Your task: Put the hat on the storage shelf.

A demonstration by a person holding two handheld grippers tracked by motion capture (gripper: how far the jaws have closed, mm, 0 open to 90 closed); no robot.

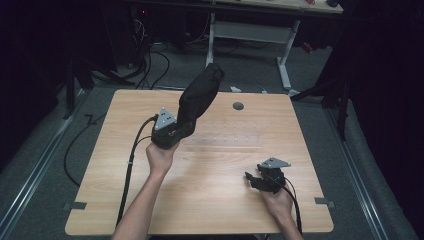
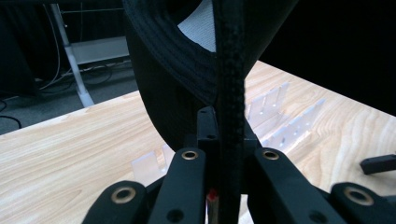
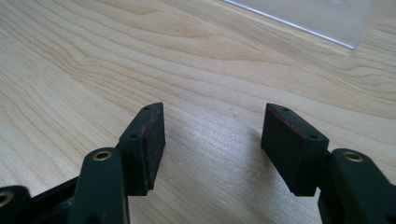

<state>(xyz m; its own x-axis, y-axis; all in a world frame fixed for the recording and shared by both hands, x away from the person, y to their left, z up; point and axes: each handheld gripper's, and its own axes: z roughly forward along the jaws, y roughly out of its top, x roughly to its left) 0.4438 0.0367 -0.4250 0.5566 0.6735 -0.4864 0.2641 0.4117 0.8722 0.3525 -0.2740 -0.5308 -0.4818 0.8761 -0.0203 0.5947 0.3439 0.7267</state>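
So we've got the left gripper (image 1: 172, 131) clamped on a black fabric bag (image 1: 200, 97), pinching it by a thick stitched edge, and the bag sticks up and away from the gripper over the far-left part of the table (image 1: 210, 210), toward the far edge. In the left gripper view the jaws are squeezed right down on that webbing-like seam (image 2: 231, 116), with the bag's mouth gaping open above and a pale lining (image 2: 201, 30) peeking out inside. Our guess is that it handles like any soft cloth pouch: light, floppy, not fragile, not slippery, but it'll sag and fold wherever it isn't supported, so the body is a poor place to grab. The reinforced rim is the bit to hold, and a second grip on the opposite side of the rim would probably keep the mouth open. The right gripper (image 1: 257, 179) sits low near the near-right corner of the table, jaws spread apart with bare wood between the pads (image 3: 152, 140), holding nothing. There's a clear acrylic rack (image 2: 285, 121) lying flat mid-table beyond the bag. We can't read any logos, labels or writing anywhere.
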